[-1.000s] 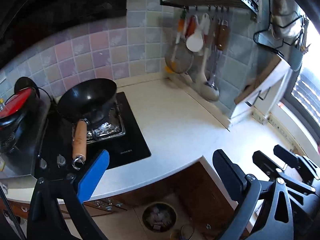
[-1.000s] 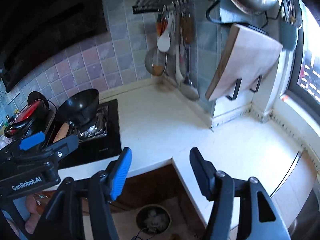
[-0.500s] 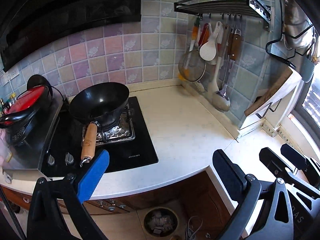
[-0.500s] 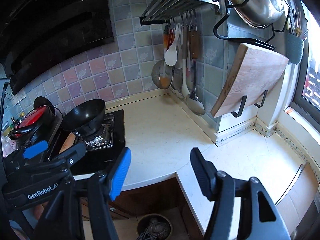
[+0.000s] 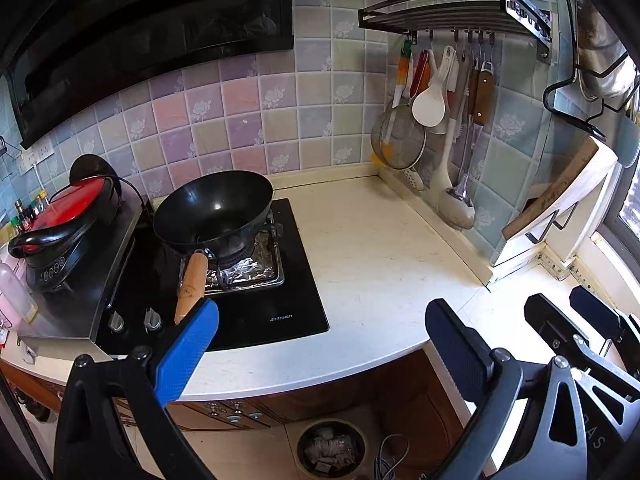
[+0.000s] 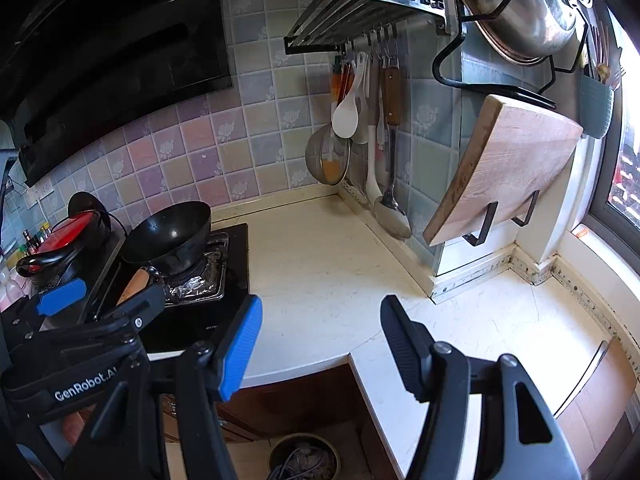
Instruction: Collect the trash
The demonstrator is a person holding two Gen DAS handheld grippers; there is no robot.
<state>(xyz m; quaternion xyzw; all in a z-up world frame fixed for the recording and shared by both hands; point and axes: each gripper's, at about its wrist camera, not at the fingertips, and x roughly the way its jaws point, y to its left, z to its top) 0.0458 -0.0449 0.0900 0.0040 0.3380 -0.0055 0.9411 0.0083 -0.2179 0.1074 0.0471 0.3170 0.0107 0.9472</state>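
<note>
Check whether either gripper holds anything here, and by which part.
Nothing is held: the left gripper and right gripper both stand open, with only countertop between their fingers.

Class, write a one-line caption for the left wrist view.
Open left gripper hovers over a countertop beside a black wok.

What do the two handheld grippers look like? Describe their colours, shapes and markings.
Both are black, angular frames with cut-out openings. The left gripper has one bright blue ribbed pad and one dark textured pad, and the right gripper the same. White "GenRobot.AI" lettering marks the left gripper's body in the right wrist view. No sleeves or cables show.
</note>
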